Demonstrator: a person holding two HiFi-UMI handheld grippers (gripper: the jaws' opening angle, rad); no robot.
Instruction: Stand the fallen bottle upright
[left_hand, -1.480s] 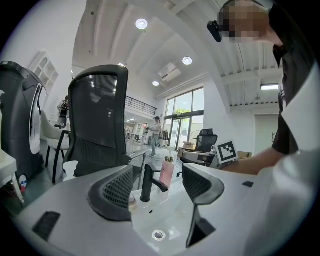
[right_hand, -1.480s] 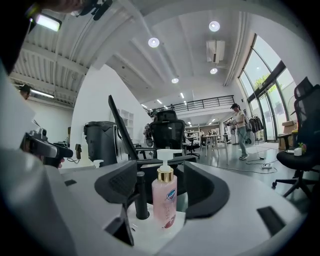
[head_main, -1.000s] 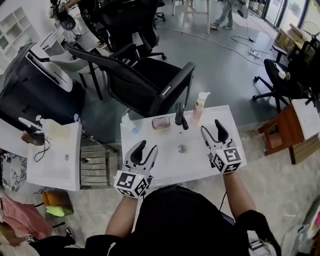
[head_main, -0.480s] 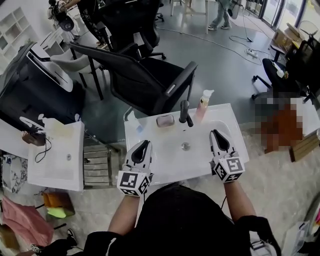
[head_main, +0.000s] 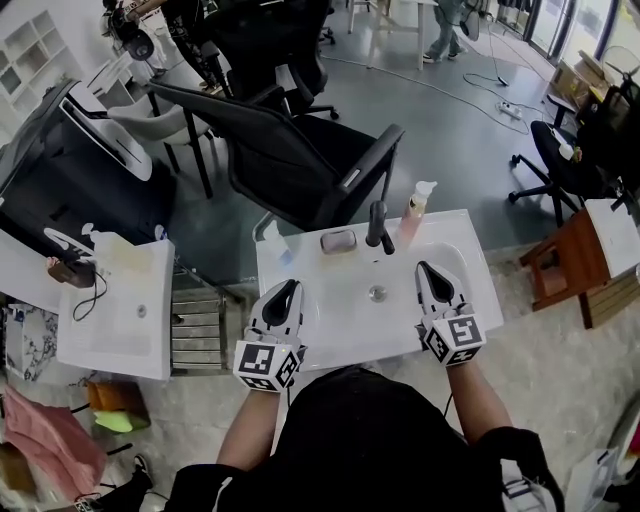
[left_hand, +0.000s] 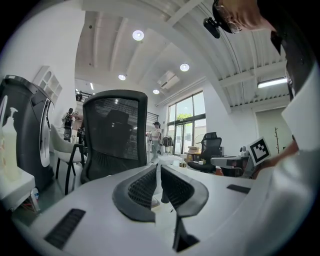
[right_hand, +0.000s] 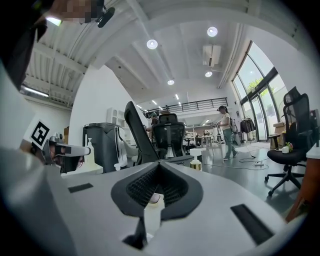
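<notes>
A small clear bottle (head_main: 276, 245) lies on its side at the back left corner of the white sink counter (head_main: 345, 335). My left gripper (head_main: 285, 288) hovers over the counter's front left, short of the bottle. Its jaws are closing and stand almost together, with nothing between them (left_hand: 159, 167). My right gripper (head_main: 428, 270) is shut and empty over the basin's right side, and appears the same in the right gripper view (right_hand: 159, 166). Neither gripper touches the bottle.
A black faucet (head_main: 378, 225), an upright pump bottle (head_main: 413, 213) and a soap dish (head_main: 338, 241) line the counter's back edge. The drain (head_main: 377, 293) is mid-basin. A black office chair (head_main: 300, 160) stands behind, a second white sink unit (head_main: 115, 305) to the left, a slatted step (head_main: 195, 328) between.
Both grippers' jaws have gone from wide open to closed. Both hands have drifted a little across the counter.
</notes>
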